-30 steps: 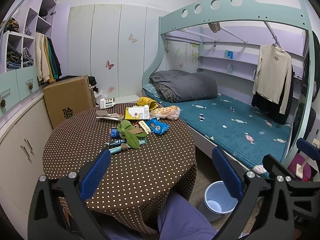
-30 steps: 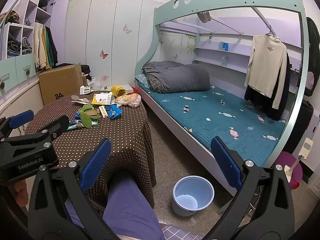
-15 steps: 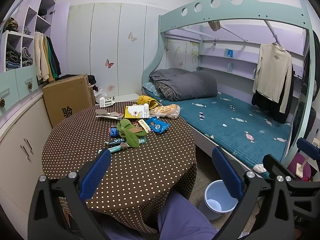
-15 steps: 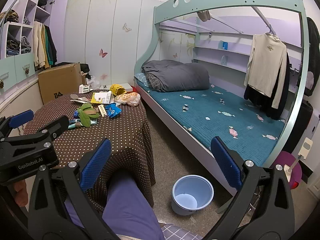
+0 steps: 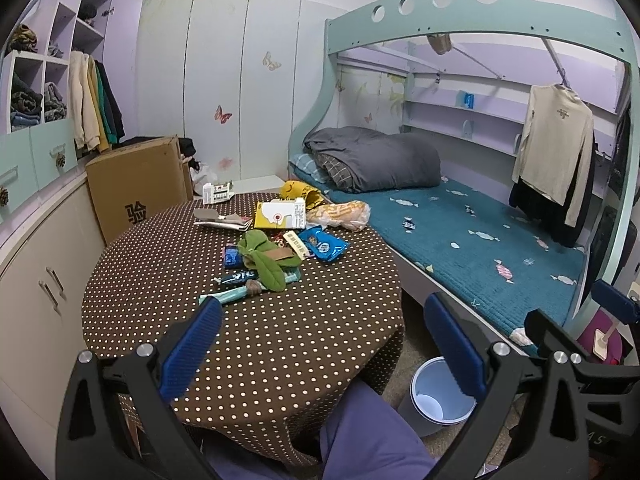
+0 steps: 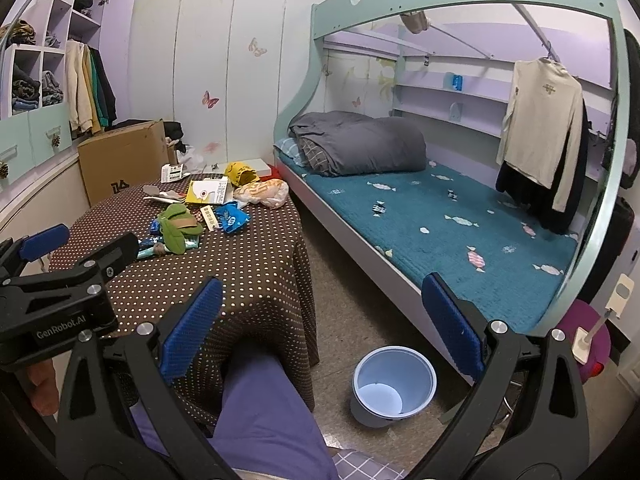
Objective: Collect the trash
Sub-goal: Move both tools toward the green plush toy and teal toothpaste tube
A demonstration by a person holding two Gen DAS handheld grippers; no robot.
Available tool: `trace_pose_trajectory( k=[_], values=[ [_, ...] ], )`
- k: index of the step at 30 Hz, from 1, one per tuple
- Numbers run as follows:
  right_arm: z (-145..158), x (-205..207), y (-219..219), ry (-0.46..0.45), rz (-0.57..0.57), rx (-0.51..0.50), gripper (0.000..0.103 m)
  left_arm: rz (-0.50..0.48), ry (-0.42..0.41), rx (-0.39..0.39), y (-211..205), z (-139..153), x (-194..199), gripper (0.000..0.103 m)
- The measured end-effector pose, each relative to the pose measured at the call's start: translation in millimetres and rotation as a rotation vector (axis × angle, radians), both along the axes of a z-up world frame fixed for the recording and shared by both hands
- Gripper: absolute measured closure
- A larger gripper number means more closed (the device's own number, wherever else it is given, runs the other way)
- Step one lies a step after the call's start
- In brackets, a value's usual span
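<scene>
Trash lies on a round table with a brown polka-dot cloth (image 5: 260, 340): a blue snack wrapper (image 5: 323, 245), a yellow and white carton (image 5: 280, 216), a crumpled plastic bag (image 5: 340, 214), a yellow bag (image 5: 300, 193), green leaf-shaped pieces (image 5: 266, 260) and teal wrappers (image 5: 232, 294). A pale blue bin (image 6: 394, 384) stands on the floor by the table, also seen in the left wrist view (image 5: 438, 396). My left gripper (image 5: 320, 348) is open and empty over the table's near edge. My right gripper (image 6: 320, 324) is open and empty, right of the table above the floor.
A bunk bed with a teal mattress (image 6: 440, 220) and grey duvet (image 6: 360, 144) fills the right side. A cardboard box (image 5: 136, 184) stands behind the table. Cabinets (image 5: 36, 280) run along the left wall. My purple-clad knee (image 6: 268, 408) is below the grippers.
Both views have shifted only slightly; the table trash sits a little nearer in the left view. Both grippers stay open and nothing on the table has moved.
</scene>
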State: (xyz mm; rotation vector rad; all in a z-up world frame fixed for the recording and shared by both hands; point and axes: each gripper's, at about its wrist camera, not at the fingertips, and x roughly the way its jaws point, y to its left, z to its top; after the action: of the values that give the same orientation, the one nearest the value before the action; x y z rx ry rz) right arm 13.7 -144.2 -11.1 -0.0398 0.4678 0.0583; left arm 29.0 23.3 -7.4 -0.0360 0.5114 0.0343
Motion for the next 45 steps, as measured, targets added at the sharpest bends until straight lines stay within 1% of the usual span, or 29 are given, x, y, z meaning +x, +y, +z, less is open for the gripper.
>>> trace_pose_trajectory(
  k=[6,13,17,27,30,32,37,41,43,45],
  values=[
    [-0.4,23.2,16.6,0.033,0.037,0.016,0.005,0.035,0.032,-0.023,20.4,-1.0,17.8,0.004],
    [-4.7,53.5,46.4,0.099,0.099,0.021,0.005,0.097,0.086,-0.058,52.8,-9.0,41.9,0.004],
    [-6.5,69.6,64.4,0.12,0.133,0.018,0.005,0.128,0.109,-0.064,69.0,-12.9,53.2,0.004],
    [-27.1,118.3,100.7,0.222,0.199,0.014,0.005,0.182,0.212,-0.107,111.8,-34.9,91.1,0.005],
    [-37.1,135.2,109.9,0.261,0.21,0.005,0.005,0.178,0.248,-0.109,119.0,-43.8,103.4,0.011],
    [-44.1,144.4,114.4,0.287,0.216,0.001,0.005,0.155,0.283,-0.113,121.1,-51.4,112.2,0.022],
    [-60.1,166.1,119.0,0.346,0.216,0.0,0.005,0.08,0.377,-0.078,122.1,-75.4,143.6,0.028],
    [-70.7,176.4,116.4,0.384,0.202,0.008,0.005,0.05,0.418,-0.046,120.1,-87.5,163.0,0.037],
    [-74.7,180.6,113.9,0.398,0.194,0.011,0.005,0.032,0.431,-0.028,118.1,-92.5,172.5,0.039],
    [-78.9,184.0,111.4,0.414,0.185,0.017,0.005,0.012,0.457,-0.018,116.1,-98.9,180.7,0.049]
  ],
)
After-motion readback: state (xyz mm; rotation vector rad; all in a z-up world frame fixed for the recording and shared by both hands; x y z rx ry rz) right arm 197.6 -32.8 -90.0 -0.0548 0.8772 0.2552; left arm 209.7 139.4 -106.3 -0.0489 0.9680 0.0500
